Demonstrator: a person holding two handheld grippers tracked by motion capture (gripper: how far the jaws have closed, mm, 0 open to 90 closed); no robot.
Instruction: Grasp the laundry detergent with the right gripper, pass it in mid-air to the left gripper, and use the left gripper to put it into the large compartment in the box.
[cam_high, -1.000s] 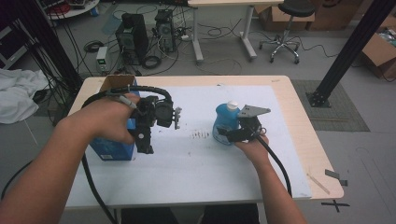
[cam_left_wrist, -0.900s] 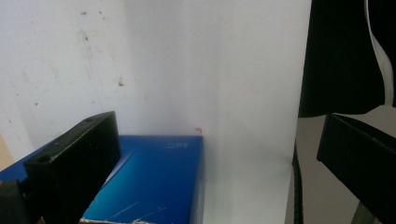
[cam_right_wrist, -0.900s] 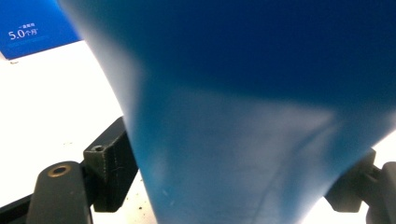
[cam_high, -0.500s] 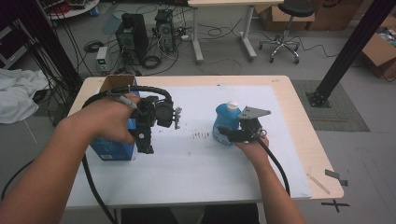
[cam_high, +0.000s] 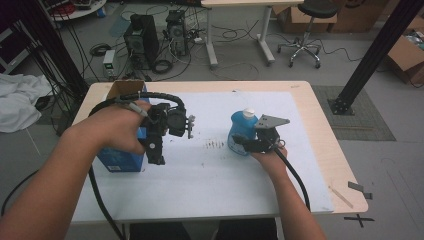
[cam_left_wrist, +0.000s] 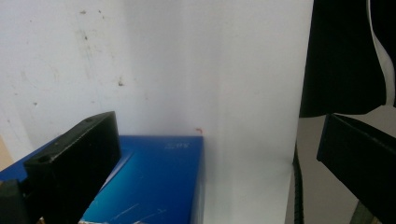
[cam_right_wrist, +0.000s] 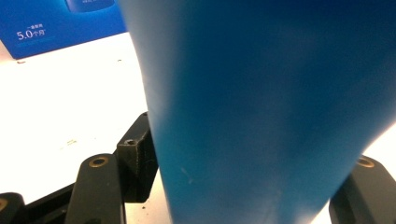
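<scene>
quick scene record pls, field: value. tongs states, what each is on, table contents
surface: wooden table under a white sheet
left tongs: open, jaws wide apart, above the near end of the blue box, not gripping it
right tongs: jaws on both sides of the blue bottle, at its lower body; looks clamped
blue bottle: upright on the sheet, white cap
blue box: at the table's left side, top flap open
sheet marks: dark specks between box and bottle
</scene>
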